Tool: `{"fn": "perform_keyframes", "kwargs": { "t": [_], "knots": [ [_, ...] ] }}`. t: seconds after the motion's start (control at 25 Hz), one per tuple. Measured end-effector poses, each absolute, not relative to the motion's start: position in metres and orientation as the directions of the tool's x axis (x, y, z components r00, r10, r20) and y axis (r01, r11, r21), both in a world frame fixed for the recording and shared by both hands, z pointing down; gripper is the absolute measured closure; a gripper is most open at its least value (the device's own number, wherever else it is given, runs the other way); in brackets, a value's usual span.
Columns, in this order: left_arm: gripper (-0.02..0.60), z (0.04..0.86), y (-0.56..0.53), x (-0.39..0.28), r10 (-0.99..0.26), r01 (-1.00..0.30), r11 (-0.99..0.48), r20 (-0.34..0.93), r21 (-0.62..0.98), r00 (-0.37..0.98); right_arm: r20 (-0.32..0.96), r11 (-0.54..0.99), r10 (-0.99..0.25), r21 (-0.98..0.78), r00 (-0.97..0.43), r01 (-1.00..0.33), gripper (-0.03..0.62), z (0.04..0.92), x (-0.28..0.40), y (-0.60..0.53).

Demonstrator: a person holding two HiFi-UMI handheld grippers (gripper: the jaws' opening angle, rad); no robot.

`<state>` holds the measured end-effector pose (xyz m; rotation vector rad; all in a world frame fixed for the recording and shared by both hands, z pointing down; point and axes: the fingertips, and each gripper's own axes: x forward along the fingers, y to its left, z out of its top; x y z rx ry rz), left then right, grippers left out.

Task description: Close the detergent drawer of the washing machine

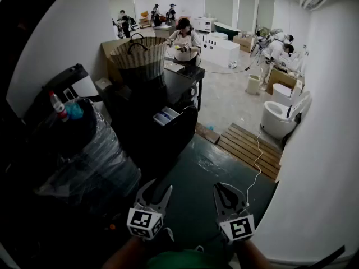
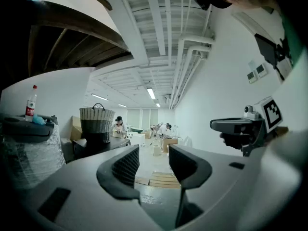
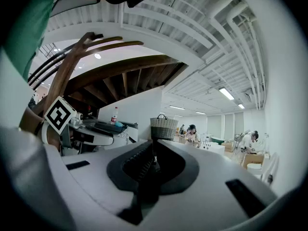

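Note:
The washing machine (image 1: 160, 142) is a dark box ahead of me, left of centre in the head view. Its detergent drawer (image 1: 166, 116) stands pulled out, showing white and blue compartments. Both grippers hang low and near me, well short of the machine. My left gripper (image 1: 157, 191) is open with nothing between its jaws; in its own view the left gripper (image 2: 153, 154) points level into the room. My right gripper (image 1: 223, 191) is shut and empty, and the right gripper (image 3: 153, 150) shows its pads pressed together. The drawer cannot be made out in either gripper view.
A woven basket (image 1: 140, 58) stands on a dark table behind the machine. A plastic-wrapped bundle (image 1: 84, 161) with a red-capped bottle (image 1: 58, 106) sits at the left. A wooden pallet (image 1: 249, 149), a toilet (image 1: 279, 116) and a white wall (image 1: 320, 167) lie right. People work at the back.

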<state>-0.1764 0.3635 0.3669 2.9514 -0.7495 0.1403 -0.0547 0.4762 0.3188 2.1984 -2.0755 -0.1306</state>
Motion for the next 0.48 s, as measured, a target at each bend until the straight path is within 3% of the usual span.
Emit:
{"fn": "perform_keyframes", "kwargs": {
  "t": [0.48],
  "knots": [
    [0.38, 0.357, 0.274, -0.199, -0.471, -0.475, -0.876, 0.066, 0.08, 0.88, 0.023, -0.07, -0.997, 0.175, 0.076, -0.982, 0.551, 0.314, -0.076, 0.391]
  ]
}}
